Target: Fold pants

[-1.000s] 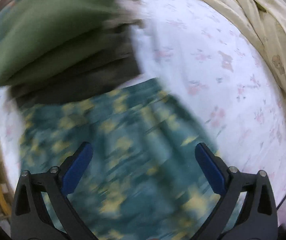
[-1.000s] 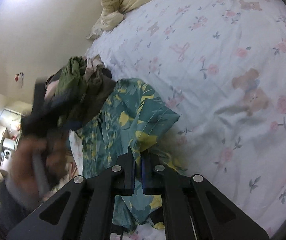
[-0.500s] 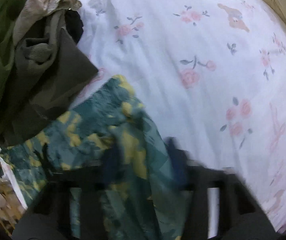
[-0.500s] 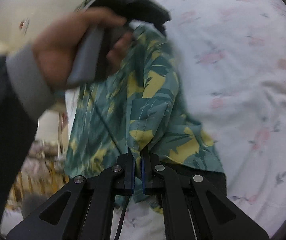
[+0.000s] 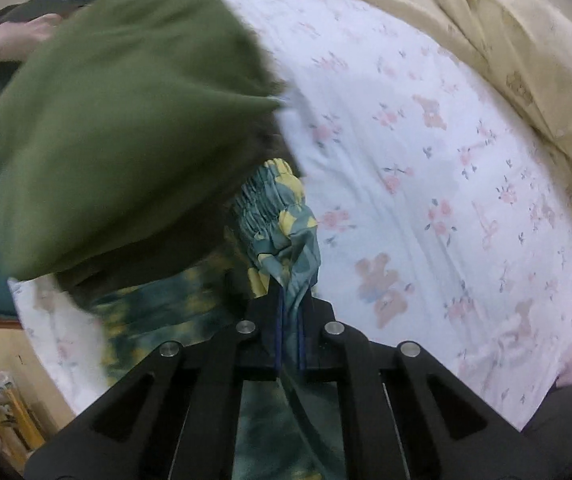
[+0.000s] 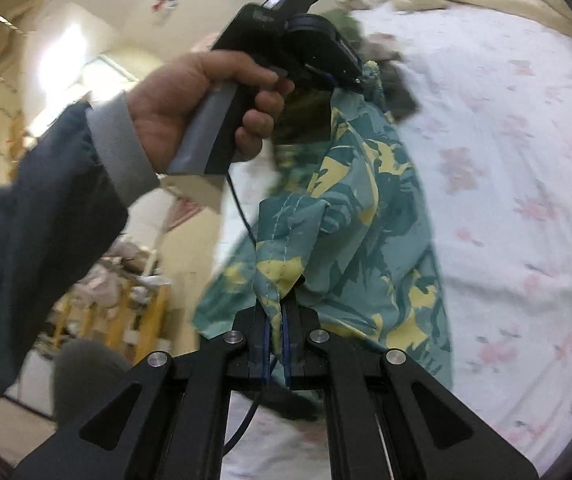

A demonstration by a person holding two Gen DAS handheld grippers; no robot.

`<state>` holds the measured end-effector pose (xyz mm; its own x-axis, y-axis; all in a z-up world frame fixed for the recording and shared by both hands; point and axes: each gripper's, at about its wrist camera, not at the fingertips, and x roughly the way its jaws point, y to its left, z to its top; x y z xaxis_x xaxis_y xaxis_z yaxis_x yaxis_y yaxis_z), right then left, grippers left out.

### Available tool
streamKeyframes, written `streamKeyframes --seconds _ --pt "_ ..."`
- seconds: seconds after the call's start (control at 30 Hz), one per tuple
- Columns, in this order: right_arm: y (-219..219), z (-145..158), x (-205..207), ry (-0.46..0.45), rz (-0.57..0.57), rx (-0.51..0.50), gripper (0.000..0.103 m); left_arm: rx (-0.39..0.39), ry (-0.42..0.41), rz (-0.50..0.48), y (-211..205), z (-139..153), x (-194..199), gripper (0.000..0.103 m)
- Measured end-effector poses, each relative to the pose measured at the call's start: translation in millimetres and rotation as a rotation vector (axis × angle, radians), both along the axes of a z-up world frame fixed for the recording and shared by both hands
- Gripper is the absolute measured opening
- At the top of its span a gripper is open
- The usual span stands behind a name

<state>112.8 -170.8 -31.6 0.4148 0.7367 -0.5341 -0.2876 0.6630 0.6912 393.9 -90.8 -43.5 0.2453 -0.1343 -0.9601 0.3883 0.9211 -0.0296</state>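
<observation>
No readable text, labels, brands or numbers in either view.

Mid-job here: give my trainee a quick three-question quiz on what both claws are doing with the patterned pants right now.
1. True or false: the left claw is shut on the teal and yellow pants.
2. What is the right claw gripping? A) cream duvet B) a stitched edge of the pants C) nothing
3. Fill in: the pants hang above the floral ____.

Key: 1 true. 2 B. 3 bedsheet; the green garment stays beside it.
</observation>
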Motion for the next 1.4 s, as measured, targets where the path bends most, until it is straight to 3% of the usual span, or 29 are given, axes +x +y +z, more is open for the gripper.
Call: streamKeyframes --seconds 0.13,0.33,0.57,0.63,0.7,0.8,0.93,1.07,1.13,1.2,1.23,1.37,1.4 --pt "51 7 4 -0.024 0.108 -0.032 0.004 0.017 -0.004 0.059 53 -7 -1 0.003" --pt "128 -15 26 0.022 0.217 -0.086 0.004 0.057 0.030 0.125 109 -58 3 0.004" --pt "162 -37 42 0.064 0.248 -0.146 0.004 0.069 0.034 0.120 137 -83 12 0.007" --pt "169 -44 47 0.093 0.239 -0.157 0.004 0.084 0.040 0.119 144 -91 14 0.014" --pt "173 -48 47 0.103 0.244 -0.194 0.004 0.103 0.039 0.146 152 -93 14 0.044" --pt "173 -54 56 0.104 0.255 -0.233 0.004 0.031 -0.013 0.179 182 -71 -2 0.068" --pt "185 -58 60 0.077 0.288 -0.285 0.005 0.000 -0.037 0.223 232 -42 -37 0.069" --pt "214 -51 44 0.020 0.363 -0.337 0.009 -0.062 -0.046 0.325 291 -14 -92 0.070" --pt "232 -51 31 -0.012 0.436 -0.340 0.013 -0.087 -0.031 0.374 313 -7 -122 0.071" --pt "249 -57 18 0.006 0.526 -0.295 0.028 -0.121 -0.015 0.430 326 -1 -143 0.072" --pt "257 -59 11 0.026 0.565 -0.263 0.031 -0.149 0.003 0.452 332 0 -154 0.073" --pt "255 -59 -21 0.042 0.645 -0.229 0.052 -0.197 0.076 0.511 329 -14 -187 0.075" --pt "245 -56 -25 0.043 0.653 -0.211 0.053 -0.198 0.083 0.517 318 -21 -187 0.075"
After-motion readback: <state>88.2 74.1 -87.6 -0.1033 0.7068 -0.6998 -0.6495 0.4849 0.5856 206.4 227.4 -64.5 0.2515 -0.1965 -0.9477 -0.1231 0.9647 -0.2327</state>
